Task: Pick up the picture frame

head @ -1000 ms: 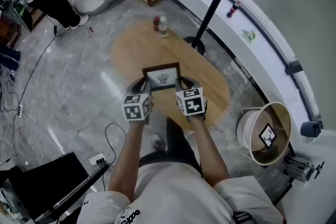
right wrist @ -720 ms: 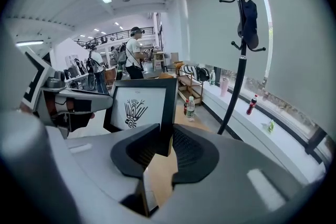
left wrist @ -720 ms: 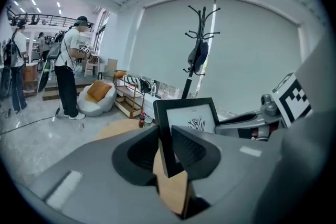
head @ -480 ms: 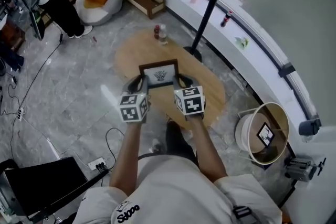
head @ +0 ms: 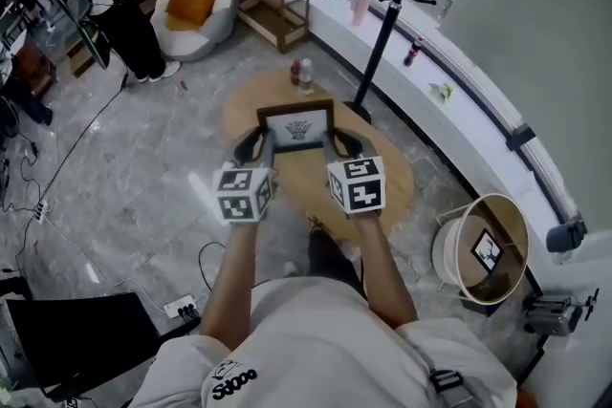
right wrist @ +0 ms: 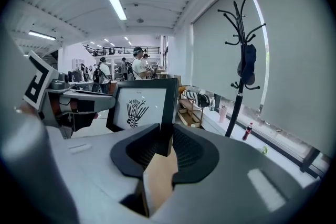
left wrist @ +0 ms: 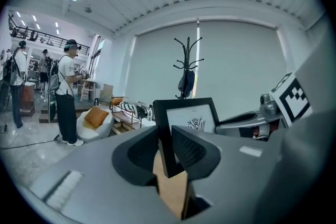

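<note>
A black picture frame (head: 297,126) with a white print hangs in the air above the oval wooden table (head: 382,182), held upright between both grippers. My left gripper (head: 262,146) is shut on the frame's left edge (left wrist: 163,134). My right gripper (head: 332,144) is shut on its right edge (right wrist: 168,118). In the left gripper view the frame (left wrist: 190,119) faces me, with the right gripper (left wrist: 252,120) beyond it. In the right gripper view the print (right wrist: 139,110) shows beside the left gripper (right wrist: 73,105).
Two small bottles (head: 300,74) stand at the table's far end. A black coat stand (head: 382,33) rises behind the table. A round basket (head: 483,248) sits at the right. A beanbag with an orange cushion (head: 196,5), a wooden bench (head: 277,0) and a standing person (head: 120,10) are beyond.
Both grippers have risen together with the picture frame held between them, lifting it higher off the table. The grips on its two side edges look the same.
</note>
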Demonstrator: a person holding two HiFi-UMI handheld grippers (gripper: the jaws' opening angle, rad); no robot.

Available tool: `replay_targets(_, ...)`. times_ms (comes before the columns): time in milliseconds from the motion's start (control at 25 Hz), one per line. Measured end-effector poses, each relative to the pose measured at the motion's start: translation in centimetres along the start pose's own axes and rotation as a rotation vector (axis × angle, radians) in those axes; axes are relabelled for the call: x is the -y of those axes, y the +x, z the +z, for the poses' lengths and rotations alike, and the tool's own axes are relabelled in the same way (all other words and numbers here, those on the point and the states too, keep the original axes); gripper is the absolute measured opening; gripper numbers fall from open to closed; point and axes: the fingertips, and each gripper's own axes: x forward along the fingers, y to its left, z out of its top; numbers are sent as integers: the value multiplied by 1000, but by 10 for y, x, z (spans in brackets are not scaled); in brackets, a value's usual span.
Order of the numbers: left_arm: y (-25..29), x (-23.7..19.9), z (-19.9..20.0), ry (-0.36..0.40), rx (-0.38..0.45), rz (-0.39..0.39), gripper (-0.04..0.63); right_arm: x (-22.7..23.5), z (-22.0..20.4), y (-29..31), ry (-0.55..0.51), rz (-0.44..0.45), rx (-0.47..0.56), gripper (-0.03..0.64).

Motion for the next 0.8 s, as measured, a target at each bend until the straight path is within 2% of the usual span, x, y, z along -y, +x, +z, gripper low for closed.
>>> replay_targets(400, -39, 7, 61, 73, 133, -11, 84, -19, 52, -40, -35, -6, 136, 83)
replay_targets(800, -77, 7, 95, 133, 219, 22, 81, -44, 81, -72, -92, 40, 206, 84)
